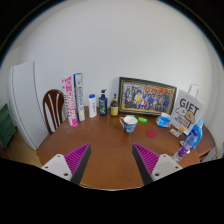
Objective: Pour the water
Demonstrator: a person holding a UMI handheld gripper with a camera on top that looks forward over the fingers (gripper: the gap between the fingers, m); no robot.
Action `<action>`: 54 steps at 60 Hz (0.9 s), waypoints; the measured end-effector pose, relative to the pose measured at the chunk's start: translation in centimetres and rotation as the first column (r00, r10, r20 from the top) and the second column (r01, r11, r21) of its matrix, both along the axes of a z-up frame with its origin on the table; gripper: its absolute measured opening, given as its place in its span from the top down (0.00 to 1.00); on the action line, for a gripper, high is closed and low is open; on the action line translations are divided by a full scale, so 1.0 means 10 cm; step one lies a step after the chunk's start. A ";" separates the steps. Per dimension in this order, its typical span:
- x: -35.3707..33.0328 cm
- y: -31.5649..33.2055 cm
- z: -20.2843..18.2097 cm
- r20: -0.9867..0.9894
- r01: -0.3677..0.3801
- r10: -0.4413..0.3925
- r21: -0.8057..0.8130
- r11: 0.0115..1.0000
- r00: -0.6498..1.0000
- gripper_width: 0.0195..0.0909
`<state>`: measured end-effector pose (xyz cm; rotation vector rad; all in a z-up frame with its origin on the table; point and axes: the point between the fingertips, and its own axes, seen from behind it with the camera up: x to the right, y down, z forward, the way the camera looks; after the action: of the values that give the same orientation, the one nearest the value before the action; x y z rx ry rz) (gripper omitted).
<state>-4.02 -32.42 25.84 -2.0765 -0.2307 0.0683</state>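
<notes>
A white mug [129,124] with a blue band stands on the round wooden table [105,145], well beyond my fingers and a little right of the middle. A clear water bottle [189,141] with a blue label stands near the table's right edge, just past my right finger. My gripper [112,160] is open above the table's near side, with only bare wood between its magenta pads [77,158]. It touches nothing.
Along the back stand several bottles [92,105], a framed group photo [147,97], a white gift bag [186,110], upright books [74,98] and a small blue thing [164,120]. A wooden chair [53,107] sits at the left. A white wall lies behind.
</notes>
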 end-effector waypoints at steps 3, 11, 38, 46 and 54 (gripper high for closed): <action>0.16 0.02 -0.05 0.003 0.020 -0.020 -0.004 1.000 1.000 0.08; 0.78 0.05 -0.19 -0.004 0.060 -0.060 -0.015 0.998 0.998 0.08; 3.38 0.56 -1.01 0.032 0.186 -0.189 0.084 0.979 0.981 0.07; 3.79 0.89 -1.32 0.010 0.200 -0.201 0.083 0.976 0.979 0.07; 4.02 1.22 -1.58 -0.002 0.200 -0.200 0.083 0.976 0.980 0.07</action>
<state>36.23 -20.22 10.01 -2.0072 -0.0269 -0.0694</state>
